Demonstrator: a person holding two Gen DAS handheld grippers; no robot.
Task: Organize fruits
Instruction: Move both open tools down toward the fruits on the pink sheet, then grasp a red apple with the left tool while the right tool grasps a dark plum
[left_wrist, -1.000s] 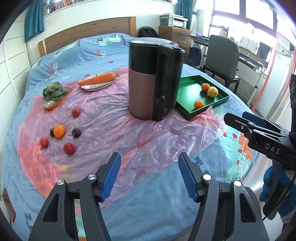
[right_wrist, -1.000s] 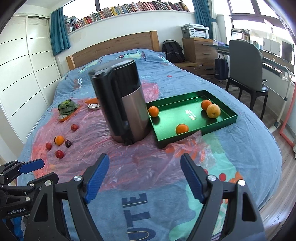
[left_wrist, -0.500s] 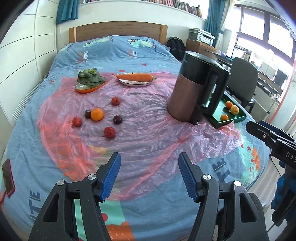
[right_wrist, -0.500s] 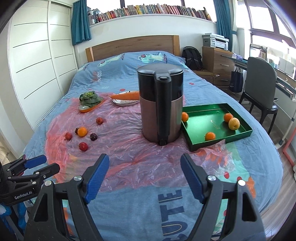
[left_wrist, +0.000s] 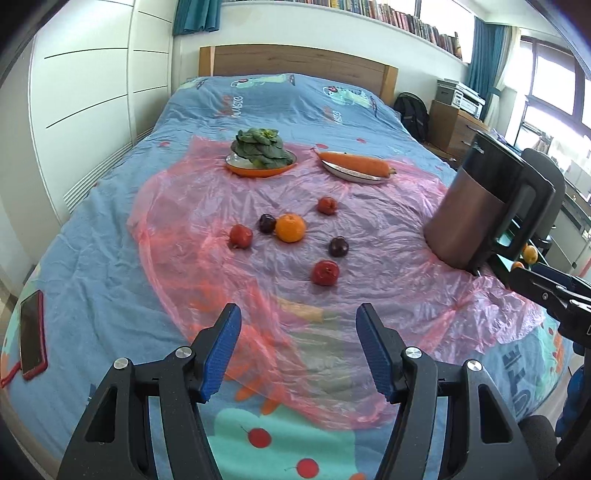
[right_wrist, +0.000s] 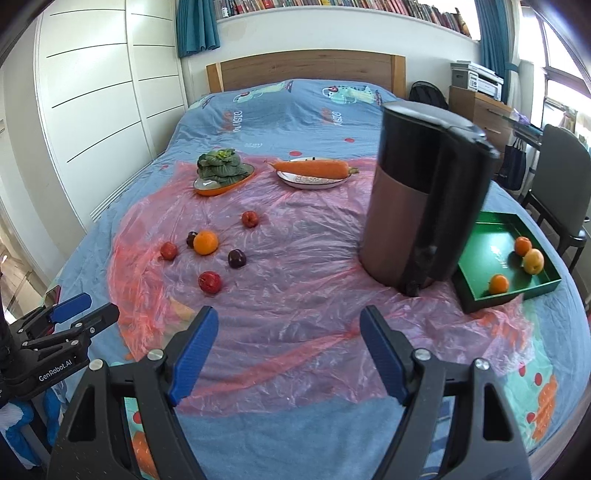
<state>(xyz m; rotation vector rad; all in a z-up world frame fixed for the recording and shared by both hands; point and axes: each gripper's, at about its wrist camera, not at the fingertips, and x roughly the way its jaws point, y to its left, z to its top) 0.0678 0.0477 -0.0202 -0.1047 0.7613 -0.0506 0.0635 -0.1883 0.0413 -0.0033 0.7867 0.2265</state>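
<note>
I have my left gripper (left_wrist: 297, 347) with its blue-padded fingers (left_wrist: 221, 347) spread wide and holding nothing, hovering over the near edge of the crinkled pink plastic sheet (left_wrist: 388, 295) on the bed. My right gripper (right_wrist: 288, 350) is just as wide open and empty, above the same sheet.

Taking the tall copper-and-black kettle (right_wrist: 417, 206) as my landmark: to its left, well apart from it, lies the loose fruit, a round orange (right_wrist: 205, 242) with a dark plum (right_wrist: 191, 238) touching its left side, a red fruit (right_wrist: 168, 250) further left, a second dark plum (right_wrist: 236, 258) nearer the kettle, a red apple-like fruit (right_wrist: 209, 282) in front, and another red fruit (right_wrist: 250, 219) behind. Just right of the kettle sits the green rectangular tray (right_wrist: 480, 258), holding two small oranges (right_wrist: 498, 284) and a yellowish fruit (right_wrist: 533, 261). Behind and left of the kettle, a carrot (right_wrist: 314, 168) lies on a white plate (right_wrist: 310, 181), and leafy greens (right_wrist: 219, 167) sit on an orange dish (right_wrist: 221, 186).
</note>
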